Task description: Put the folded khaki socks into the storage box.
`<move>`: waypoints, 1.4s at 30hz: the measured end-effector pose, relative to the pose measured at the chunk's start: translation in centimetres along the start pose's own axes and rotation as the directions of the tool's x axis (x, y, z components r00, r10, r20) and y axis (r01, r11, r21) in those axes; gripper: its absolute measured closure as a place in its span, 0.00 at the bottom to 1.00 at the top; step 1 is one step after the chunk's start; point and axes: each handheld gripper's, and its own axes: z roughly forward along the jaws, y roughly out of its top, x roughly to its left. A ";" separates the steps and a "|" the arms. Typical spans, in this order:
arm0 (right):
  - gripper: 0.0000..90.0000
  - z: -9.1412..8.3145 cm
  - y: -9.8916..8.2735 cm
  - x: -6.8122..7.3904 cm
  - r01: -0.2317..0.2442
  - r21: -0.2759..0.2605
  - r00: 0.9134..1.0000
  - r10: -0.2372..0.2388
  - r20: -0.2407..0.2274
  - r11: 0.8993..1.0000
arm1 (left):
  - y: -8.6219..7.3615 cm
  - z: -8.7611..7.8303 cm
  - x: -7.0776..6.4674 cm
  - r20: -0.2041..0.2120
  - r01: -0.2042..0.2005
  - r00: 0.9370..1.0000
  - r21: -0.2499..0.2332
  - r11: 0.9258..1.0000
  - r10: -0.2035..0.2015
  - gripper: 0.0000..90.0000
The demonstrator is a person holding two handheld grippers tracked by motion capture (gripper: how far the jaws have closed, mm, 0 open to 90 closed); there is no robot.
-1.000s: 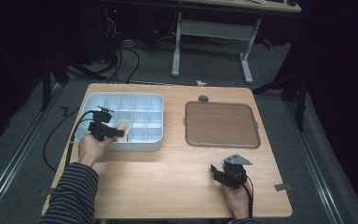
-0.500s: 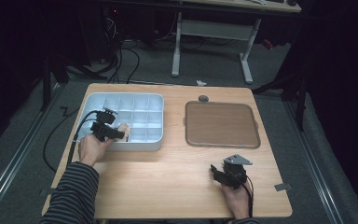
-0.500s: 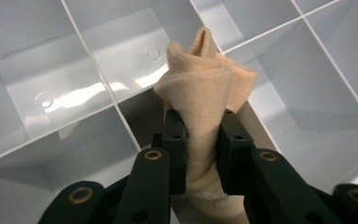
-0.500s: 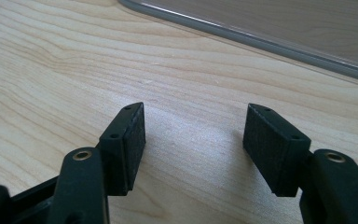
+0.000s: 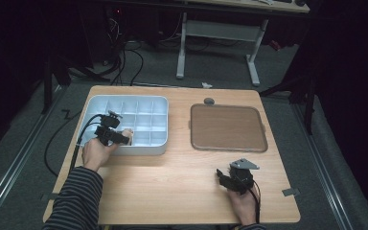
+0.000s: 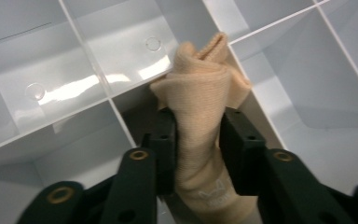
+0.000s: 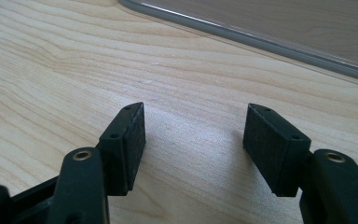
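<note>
We noted the left gripper (image 6: 198, 140), jaws just opening, loosely straddling 1 beige sock (image 6: 200, 98) standing lengthwise over the divided tray (image 5: 160, 103); right gripper (image 7: 193, 144) gaped empty.

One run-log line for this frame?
left gripper: jaws just opening, beige sock between them over divided tray | right gripper: open, empty, on table
</note>
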 end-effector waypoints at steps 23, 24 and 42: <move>0.44 0.0 0.0 0.0 0.000 0.000 1.000 0.000 0.001 1.000 | 0.7 -1.5 -0.4 -0.079 0.007 0.997 -0.109 0.994 -0.016 0.83; 0.44 0.0 0.0 0.0 0.000 0.000 1.000 0.000 0.001 1.000 | 0.8 -1.6 -0.4 -0.085 0.002 0.996 -0.101 0.995 -0.011 0.84; 0.43 0.0 0.0 0.0 0.000 0.001 1.000 0.000 0.000 1.000 | 0.3 0.1 0.1 -0.105 0.005 0.994 -0.024 1.000 -0.008 0.92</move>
